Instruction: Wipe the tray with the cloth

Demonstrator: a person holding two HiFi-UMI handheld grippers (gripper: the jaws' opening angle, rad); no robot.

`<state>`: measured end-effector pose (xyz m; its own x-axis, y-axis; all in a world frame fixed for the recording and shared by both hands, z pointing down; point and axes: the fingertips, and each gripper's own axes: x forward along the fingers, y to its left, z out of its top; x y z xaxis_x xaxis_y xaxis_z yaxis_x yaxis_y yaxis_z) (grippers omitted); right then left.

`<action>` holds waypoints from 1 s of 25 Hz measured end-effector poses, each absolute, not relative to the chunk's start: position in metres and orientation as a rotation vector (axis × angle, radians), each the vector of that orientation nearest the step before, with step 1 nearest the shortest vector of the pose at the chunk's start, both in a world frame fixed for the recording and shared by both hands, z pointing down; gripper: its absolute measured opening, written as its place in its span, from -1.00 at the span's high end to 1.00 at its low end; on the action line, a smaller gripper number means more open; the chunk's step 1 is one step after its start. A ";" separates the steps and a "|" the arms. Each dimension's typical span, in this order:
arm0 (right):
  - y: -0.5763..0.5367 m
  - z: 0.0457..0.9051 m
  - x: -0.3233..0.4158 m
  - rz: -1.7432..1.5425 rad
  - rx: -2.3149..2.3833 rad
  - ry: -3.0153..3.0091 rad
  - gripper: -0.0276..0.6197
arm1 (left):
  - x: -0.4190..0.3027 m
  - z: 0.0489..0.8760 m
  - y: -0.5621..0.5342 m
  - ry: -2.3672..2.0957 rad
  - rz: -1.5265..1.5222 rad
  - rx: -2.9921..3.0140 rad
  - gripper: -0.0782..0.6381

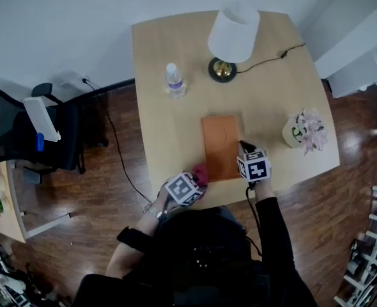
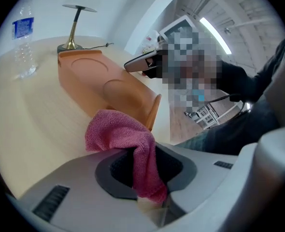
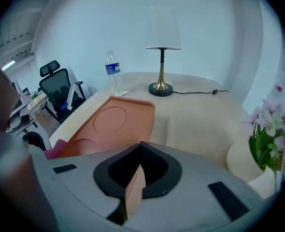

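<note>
Surroundings, placed from the tray (image 1: 219, 139) on the wooden table (image 1: 156, 107): table lamp (image 1: 230, 37) beyond its far end, cable trailing right; water bottle (image 1: 174, 80) beyond its far-left corner; pot of pink flowers (image 1: 303, 132) well to its right; office chair (image 1: 22, 133) on the floor far left. Tray top unobstructed.
Tray: orange, two round recesses moulded in.
Left gripper (image 2: 142, 173): jaws narrow, clamped on the pink cloth (image 2: 118, 132), bunched just off the tray's near-left corner.
Right gripper (image 3: 135, 178): jaws closed on the tray's near-right rim, seen edge-on between the pads
</note>
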<state>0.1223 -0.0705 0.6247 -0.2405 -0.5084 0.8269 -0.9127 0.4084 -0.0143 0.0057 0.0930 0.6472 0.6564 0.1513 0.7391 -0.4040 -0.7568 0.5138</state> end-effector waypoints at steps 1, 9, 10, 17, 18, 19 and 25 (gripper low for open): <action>-0.072 0.625 0.124 0.654 1.209 -1.887 0.91 | 0.008 0.647 0.092 -0.196 1.049 2.194 0.49; -0.071 0.625 0.123 0.653 1.158 -1.906 0.91 | -0.002 0.649 0.087 -0.283 1.046 2.169 0.49; -0.071 0.625 0.123 0.659 1.151 -1.911 0.91 | -0.006 0.647 0.084 -0.312 1.034 2.162 0.49; -0.058 0.602 0.124 0.618 1.172 -1.916 0.90 | -0.046 0.630 -0.009 -0.674 0.840 2.095 0.49; -0.052 0.600 0.118 0.616 1.146 -1.918 0.90 | -0.048 0.629 -0.028 -0.710 0.821 2.091 0.49; -0.046 0.599 0.111 0.609 1.116 -1.924 0.90 | -0.048 0.630 -0.046 -0.740 0.801 2.087 0.49; -0.017 0.609 0.079 0.620 0.985 -1.926 0.90 | -0.038 0.631 -0.135 -0.821 0.676 2.038 0.50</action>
<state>0.0789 -0.0175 0.6093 -0.3163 -0.3958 0.8621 -0.8245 0.5642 -0.0434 -0.0382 -0.1354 0.6314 0.6438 -0.3076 0.7007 -0.7467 -0.4526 0.4874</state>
